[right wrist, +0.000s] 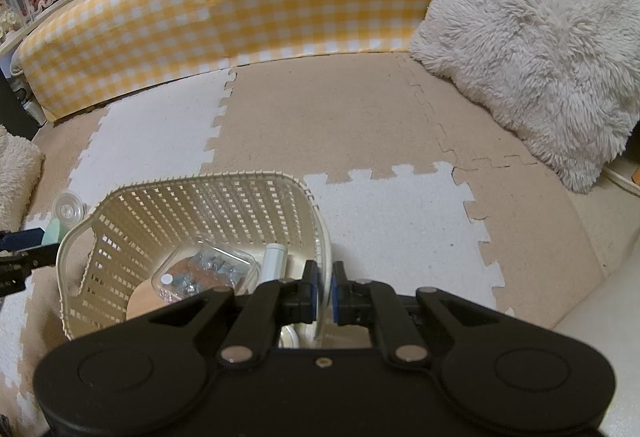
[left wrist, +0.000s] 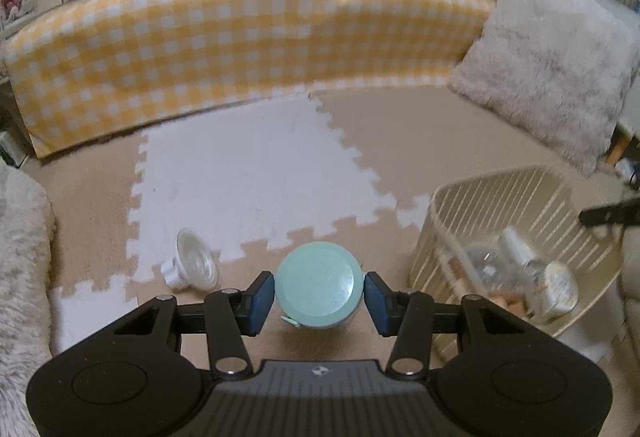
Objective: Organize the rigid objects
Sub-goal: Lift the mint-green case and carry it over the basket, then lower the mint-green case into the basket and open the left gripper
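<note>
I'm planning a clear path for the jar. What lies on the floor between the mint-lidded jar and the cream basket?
Nothing: in the left wrist view, only bare beige mat separates the jar from the basket.

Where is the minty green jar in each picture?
Left wrist view: the minty green jar is at the bottom middle, held between the left tongs.
Right wrist view: only a sliver of it peeks out at the far left edge, just left of the basket.
Shared landmark: the cream basket, at the right in the left wrist view and at the lower left in the right wrist view.
</note>
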`<state>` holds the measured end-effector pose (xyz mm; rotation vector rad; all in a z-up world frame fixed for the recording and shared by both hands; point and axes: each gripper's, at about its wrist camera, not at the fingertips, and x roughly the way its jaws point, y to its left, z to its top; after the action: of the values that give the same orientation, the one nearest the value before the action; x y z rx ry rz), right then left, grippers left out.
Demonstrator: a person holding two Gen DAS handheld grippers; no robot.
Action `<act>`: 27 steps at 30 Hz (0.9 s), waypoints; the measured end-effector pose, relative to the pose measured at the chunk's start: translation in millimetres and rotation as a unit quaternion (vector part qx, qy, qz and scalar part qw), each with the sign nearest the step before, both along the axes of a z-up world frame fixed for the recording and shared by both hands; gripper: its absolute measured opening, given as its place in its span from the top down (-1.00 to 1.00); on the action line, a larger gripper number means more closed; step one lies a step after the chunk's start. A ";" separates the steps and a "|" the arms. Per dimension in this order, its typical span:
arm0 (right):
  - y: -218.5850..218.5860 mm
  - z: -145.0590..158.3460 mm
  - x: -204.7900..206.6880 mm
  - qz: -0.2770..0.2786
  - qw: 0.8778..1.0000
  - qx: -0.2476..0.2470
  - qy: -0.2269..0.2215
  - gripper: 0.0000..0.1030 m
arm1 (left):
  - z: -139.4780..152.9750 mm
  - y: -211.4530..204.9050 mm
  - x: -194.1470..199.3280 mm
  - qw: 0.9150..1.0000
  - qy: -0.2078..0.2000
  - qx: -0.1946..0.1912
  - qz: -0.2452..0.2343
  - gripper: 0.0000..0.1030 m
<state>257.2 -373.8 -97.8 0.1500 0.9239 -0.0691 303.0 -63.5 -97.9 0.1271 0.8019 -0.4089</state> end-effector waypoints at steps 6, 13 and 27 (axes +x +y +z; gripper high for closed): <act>-0.5 -0.1 0.4 -0.001 1.000 0.002 0.002 0.87 | 36.6 -18.7 -17.9 0.998 -0.032 -0.045 -0.034 0.03; -0.5 0.1 0.5 -0.002 1.000 0.002 0.003 0.86 | 41.2 -62.1 -40.5 0.993 0.001 -0.066 -0.098 0.03; -0.2 0.1 0.6 -0.002 1.000 0.001 0.003 0.86 | 11.0 -108.5 -45.6 0.990 0.065 0.008 -0.126 0.03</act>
<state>257.8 -374.0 -97.7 0.1546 0.9298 -0.0722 257.4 -172.0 -86.9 0.2205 0.9222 -0.6555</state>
